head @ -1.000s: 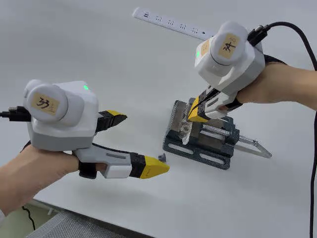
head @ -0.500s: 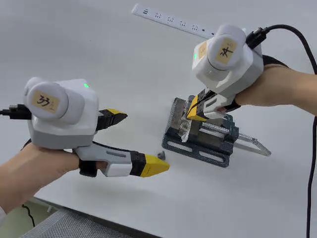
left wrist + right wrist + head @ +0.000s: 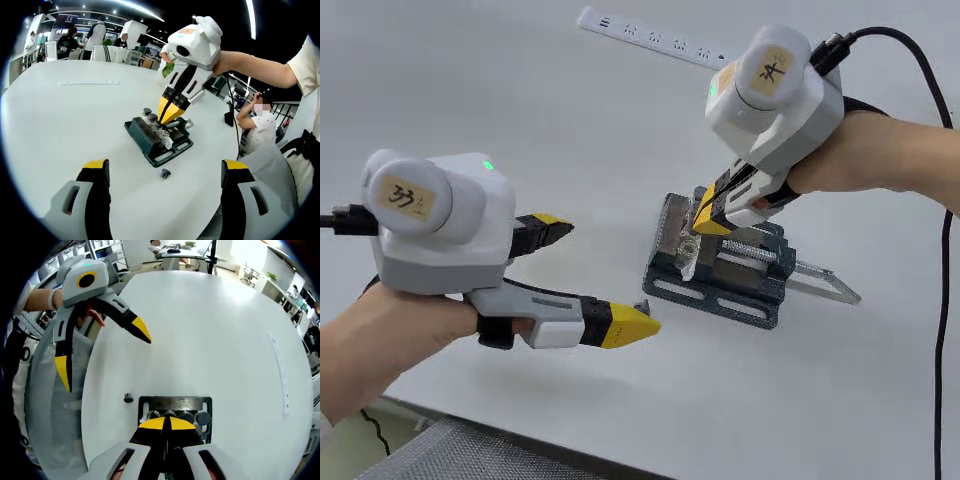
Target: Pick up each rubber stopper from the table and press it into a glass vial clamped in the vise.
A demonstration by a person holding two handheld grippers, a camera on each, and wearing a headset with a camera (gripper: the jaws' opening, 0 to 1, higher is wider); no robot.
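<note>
Left claw [image 3: 600, 278] is spread wide and empty above the surface [image 3: 520, 120], with one dark rubber stopper [image 3: 165, 173] lying on the surface just ahead of it, between the two jaws and close to one jaw's tip. Right claw [image 3: 705, 222] has its yellow tips closed together with nothing visible between them, poised just above the glass vials [image 3: 170, 416] held in the vise [image 3: 720, 290].

The left gripper [image 3: 610, 275] and right gripper [image 3: 704, 222] both have pale grey bodies, black jaws tipped in yellow and a small green light, while the vise [image 3: 715, 295] under the right one's tips is dark blue-grey, the rubber stopper [image 3: 165, 173] ahead of the left one's jaws is dark grey, and the table [image 3: 520, 120] is white.
</note>
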